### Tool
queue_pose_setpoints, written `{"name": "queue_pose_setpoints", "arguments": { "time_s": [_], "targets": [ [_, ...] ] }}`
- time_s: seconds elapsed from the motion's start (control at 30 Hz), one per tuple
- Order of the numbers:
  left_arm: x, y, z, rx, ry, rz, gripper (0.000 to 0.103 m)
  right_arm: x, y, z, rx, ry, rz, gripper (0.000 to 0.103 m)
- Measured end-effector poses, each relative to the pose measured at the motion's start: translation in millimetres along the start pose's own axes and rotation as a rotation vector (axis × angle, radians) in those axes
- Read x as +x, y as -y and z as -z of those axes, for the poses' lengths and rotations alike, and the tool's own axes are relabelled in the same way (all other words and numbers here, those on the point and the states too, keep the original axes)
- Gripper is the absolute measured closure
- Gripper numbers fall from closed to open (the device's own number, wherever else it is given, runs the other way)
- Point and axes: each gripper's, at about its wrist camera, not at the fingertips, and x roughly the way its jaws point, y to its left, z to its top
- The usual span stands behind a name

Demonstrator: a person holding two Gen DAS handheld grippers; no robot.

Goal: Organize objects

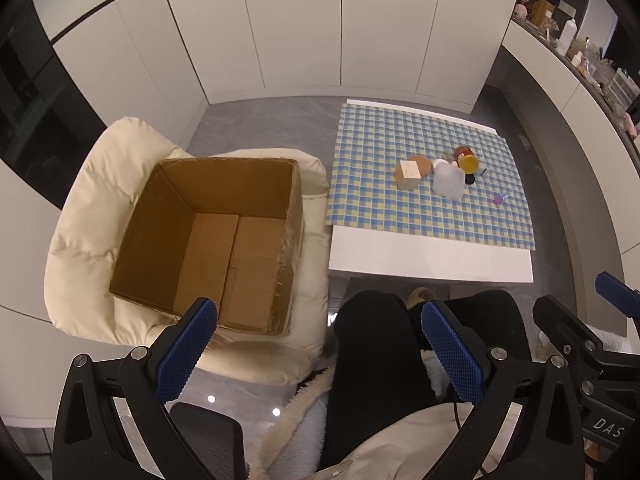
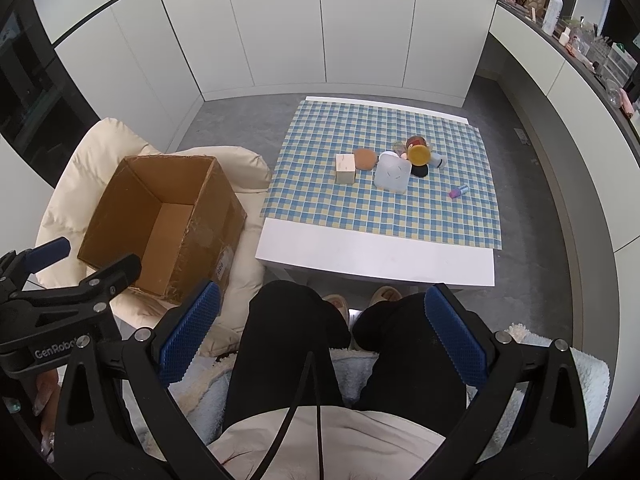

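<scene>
Cardboard box [image 1: 216,240]: open top, nothing in it as far as I can see, sitting on a puffy cream chair [image 1: 84,216] way over on the left, just beside the tabletop edge.
Left claw [image 1: 318,346]: spread wide, nothing between the blue pads, hanging over the gap between the box and the person's black-trousered legs [image 1: 376,360].
Right claw [image 2: 322,338]: also wide and holding nothing, up over the lap, well short of the stuff on the tabletop.
Tabletop [image 2: 376,256]: small white one, mostly covered by a blue and yellow check cloth [image 2: 320,208].
Pile on the cloth: everything's bunched together near the middle.
Wooden block [image 2: 345,168]: leftmost of the bunch, standing alone.
Brown round thing [image 2: 365,158]: just behind and right of the block, can't tell what it is.
Clear square lid or tub [image 2: 392,176]: right of that, frosted plastic.
Yellow-topped jar [image 2: 418,152]: tipped on its side behind the plastic piece, something black [image 2: 420,171] right by it.
Little purple and blue thing [image 2: 458,191]: off by itself at the right, apart from the rest.
</scene>
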Motion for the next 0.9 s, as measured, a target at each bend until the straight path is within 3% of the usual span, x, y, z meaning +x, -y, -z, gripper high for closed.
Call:
{"name": "queue_pose_setpoints", "arguments": {
  "time_s": [0.9],
  "targets": [
    [-1,22,-2,0.015,-0.008,0.008,0.001,6,15,4,-0.015,-0.004,-0.008,0.000]
  ]
}}
